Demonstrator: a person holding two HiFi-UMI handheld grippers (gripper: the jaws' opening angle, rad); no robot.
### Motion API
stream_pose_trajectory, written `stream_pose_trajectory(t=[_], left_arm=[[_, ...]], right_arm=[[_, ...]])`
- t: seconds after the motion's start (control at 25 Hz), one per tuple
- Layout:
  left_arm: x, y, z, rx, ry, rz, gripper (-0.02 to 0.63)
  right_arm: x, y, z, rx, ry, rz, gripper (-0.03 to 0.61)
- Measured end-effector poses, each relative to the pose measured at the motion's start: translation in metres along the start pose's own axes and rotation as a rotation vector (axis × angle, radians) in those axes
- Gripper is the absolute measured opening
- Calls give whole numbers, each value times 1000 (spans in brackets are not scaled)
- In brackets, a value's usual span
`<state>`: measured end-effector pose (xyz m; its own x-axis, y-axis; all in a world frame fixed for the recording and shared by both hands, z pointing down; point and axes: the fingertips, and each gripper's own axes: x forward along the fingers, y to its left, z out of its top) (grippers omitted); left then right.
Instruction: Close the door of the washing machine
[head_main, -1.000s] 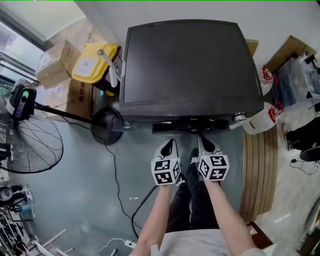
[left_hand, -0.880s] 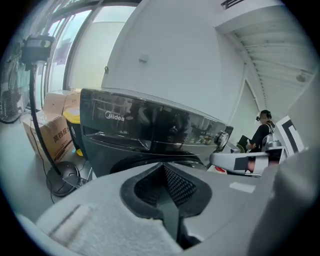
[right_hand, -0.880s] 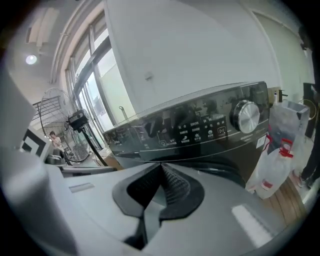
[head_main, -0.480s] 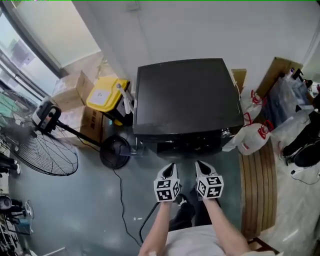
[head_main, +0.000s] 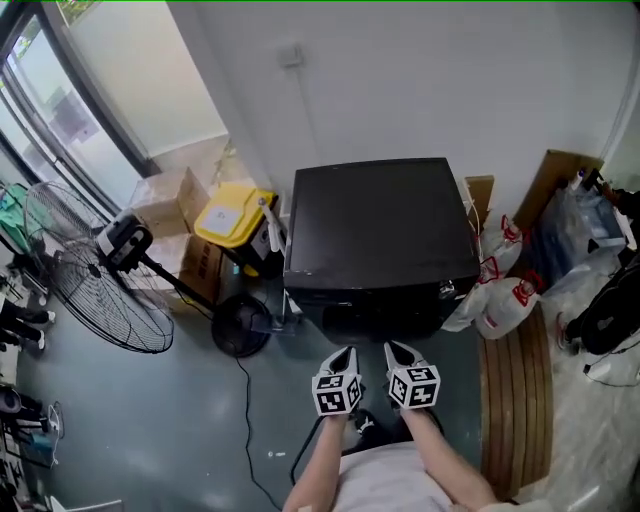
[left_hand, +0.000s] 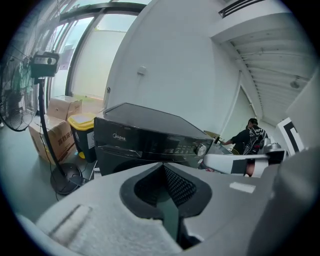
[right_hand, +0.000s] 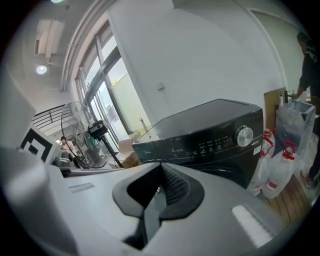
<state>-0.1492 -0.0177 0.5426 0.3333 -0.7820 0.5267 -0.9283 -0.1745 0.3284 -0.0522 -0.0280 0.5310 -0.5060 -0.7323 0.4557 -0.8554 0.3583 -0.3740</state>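
Observation:
A black front-loading washing machine (head_main: 378, 230) stands against the white wall. Its control panel with a silver dial (right_hand: 244, 135) faces me, and its front (head_main: 375, 320) looks flush, with no door swung out. My left gripper (head_main: 345, 355) and right gripper (head_main: 395, 352) hover side by side in front of the machine, apart from it. Both are shut with nothing between their jaws. In the left gripper view the panel (left_hand: 150, 142) lies just beyond the shut jaws (left_hand: 167, 192).
A standing fan (head_main: 95, 270) with its round base (head_main: 240, 325) is to the left, beside a yellow bin (head_main: 235, 222) and cardboard boxes (head_main: 170, 200). White plastic bags (head_main: 500, 290) and a wooden slatted board (head_main: 510, 400) lie to the right. A cable (head_main: 255, 420) runs over the grey floor.
Both grippers have drawn back from the machine's front and risen. The head view now sits higher and farther off, so the machine looks smaller and more wall shows.

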Motion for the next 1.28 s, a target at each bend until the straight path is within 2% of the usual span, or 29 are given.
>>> stream_pose_trajectory(t=[0.24,0.6,0.96,1.28], left_arm=[[-12,-12,-7,-10,9,19,5],[-27,-39,-28,-29,29,52,5],[-42,-63,-39,28,17,83,5],[-49,-73,-50,30,-2,89,5]], right_arm=[[-21,-4,-22,-53,73,40,5],[-64,-6,-23,-133,74,94,5],[-97,-35,-29,-67,39,60,4],[-110,-46,-37,-88,35,58,3]])
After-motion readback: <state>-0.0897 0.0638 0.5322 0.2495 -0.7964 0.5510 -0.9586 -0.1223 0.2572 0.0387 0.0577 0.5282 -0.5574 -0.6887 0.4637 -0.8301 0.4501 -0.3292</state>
